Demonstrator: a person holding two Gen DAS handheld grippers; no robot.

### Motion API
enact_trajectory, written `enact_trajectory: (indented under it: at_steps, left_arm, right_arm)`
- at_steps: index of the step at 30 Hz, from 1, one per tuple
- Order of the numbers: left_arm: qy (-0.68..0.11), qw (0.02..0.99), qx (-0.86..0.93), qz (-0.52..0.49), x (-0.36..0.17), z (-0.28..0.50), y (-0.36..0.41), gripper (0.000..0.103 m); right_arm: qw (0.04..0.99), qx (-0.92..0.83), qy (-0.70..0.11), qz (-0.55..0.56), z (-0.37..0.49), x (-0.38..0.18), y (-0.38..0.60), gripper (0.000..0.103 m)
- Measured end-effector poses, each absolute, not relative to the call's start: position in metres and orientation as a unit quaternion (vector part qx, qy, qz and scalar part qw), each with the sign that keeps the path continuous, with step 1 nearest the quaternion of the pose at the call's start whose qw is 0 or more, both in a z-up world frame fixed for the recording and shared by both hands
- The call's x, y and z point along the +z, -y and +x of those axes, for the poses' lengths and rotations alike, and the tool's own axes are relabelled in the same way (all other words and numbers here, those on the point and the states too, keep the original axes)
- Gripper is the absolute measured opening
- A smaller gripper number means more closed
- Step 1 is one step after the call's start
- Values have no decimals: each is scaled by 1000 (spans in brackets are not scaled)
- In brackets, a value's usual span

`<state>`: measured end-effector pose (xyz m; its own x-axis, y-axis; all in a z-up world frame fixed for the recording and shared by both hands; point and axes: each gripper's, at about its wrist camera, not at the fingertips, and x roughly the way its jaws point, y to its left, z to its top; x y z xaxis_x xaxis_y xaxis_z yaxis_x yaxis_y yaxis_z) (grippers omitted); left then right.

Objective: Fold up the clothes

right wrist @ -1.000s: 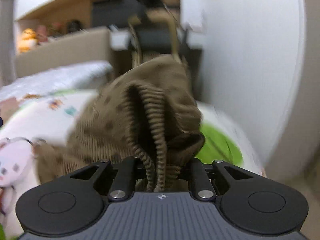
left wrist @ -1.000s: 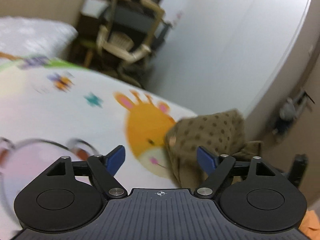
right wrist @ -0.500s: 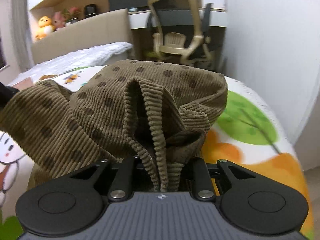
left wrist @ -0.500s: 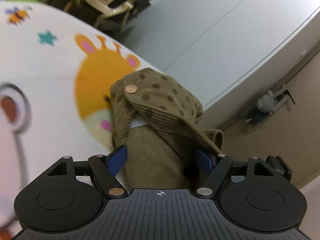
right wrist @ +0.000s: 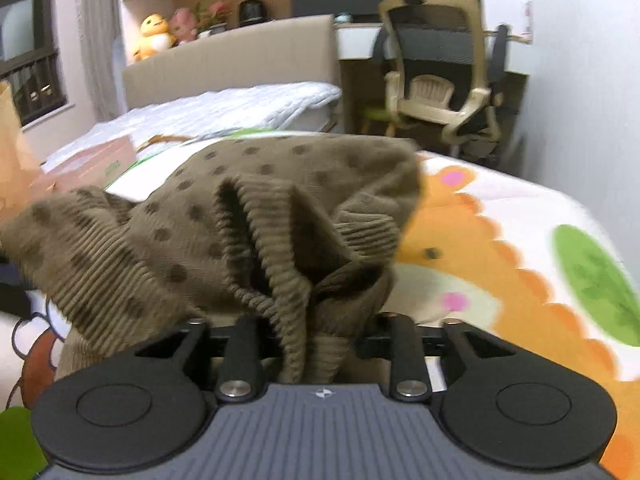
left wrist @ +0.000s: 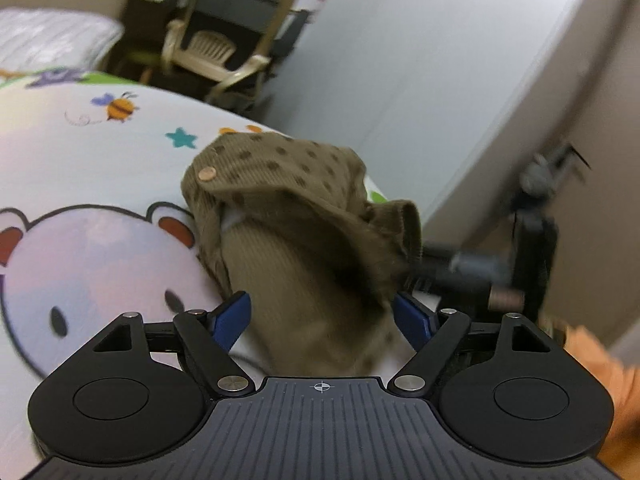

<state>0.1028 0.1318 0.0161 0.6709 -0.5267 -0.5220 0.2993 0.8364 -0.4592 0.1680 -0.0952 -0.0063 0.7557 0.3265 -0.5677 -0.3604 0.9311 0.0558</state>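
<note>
The brown polka-dotted corduroy garment (left wrist: 296,220) lies bunched on the white cartoon-printed bedsheet (left wrist: 100,152), partly over its orange giraffe print (right wrist: 480,248) and just beside the bear-face print (left wrist: 92,264).

The left gripper (left wrist: 322,318) has its blue pads (left wrist: 234,316) spread wide on either side of the cloth without pressing it, and its jaws are opening. The right gripper (right wrist: 320,344) is letting go: its jaws are opening, with a ribbed fold hanging loose between them.

I'd judge the garment light, soft and floppy; it will slump wherever it isn't supported. The thick ribbed hem (right wrist: 360,232) or a seam edge looks the surest place to pinch, as the cord gives some friction.

The left view alone shows the small copper snap button (left wrist: 207,175) and the right gripper's dark body beyond the garment. The right view alone shows the bed's beige headboard (right wrist: 232,60) and a pink box (right wrist: 92,160) past the garment.
</note>
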Motion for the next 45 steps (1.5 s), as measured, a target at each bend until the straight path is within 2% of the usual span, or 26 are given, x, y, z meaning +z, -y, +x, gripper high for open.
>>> enact_trajectory:
  at_steps: [1, 3, 5, 10, 15, 22, 24, 26, 28, 31, 35, 39, 45]
  left_arm:
    - [-331, 901, -228, -162, 17, 97, -133, 86]
    - [-325, 906, -217, -161, 18, 92, -139, 88]
    - [-316, 911, -196, -179, 17, 97, -150, 91]
    - [-303, 914, -149, -224, 3, 130, -174, 90]
    - [-327, 890, -132, -287, -13, 146, -184, 89]
    - [-315, 903, -112, -271, 0, 127, -192, 91]
    - [-312, 905, -108, -268, 2, 123, -194, 91]
    - [-310, 907, -104, -264, 2, 121, -197, 92]
    - [-312, 907, -106, -260, 0, 123, -198, 93]
    - [-322, 905, -117, -252, -8, 131, -190, 93]
    - [-334, 901, -150, -234, -16, 147, -166, 93]
    - [-326, 907, -191, -183, -16, 159, -130, 93]
    - [-299, 916, -255, -77, -17, 163, -93, 81]
  right_arm:
    - [941, 170, -289, -32, 164, -3, 106, 54]
    - [949, 147, -275, -36, 150, 4, 127, 56]
    - [955, 125, -266, -34, 144, 9, 144, 56]
    - [957, 137, -254, -31, 119, 14, 153, 56]
    - [934, 266, -216, -103, 81, 16, 94, 69]
    - [890, 353, -180, -227, 74, -5, -21, 86]
    - [885, 339, -187, -259, 80, -18, -34, 86]
    - [892, 310, -179, -278, 86, -26, -34, 76]
    - [911, 294, -204, -205, 102, -13, -9, 67]
    - [929, 270, -247, -57, 127, 6, 45, 67]
    - [927, 249, -278, 43, 148, 8, 89, 67]
    - [924, 252, -280, 62, 155, 5, 97, 67]
    - [922, 262, -277, 64, 158, 3, 100, 67]
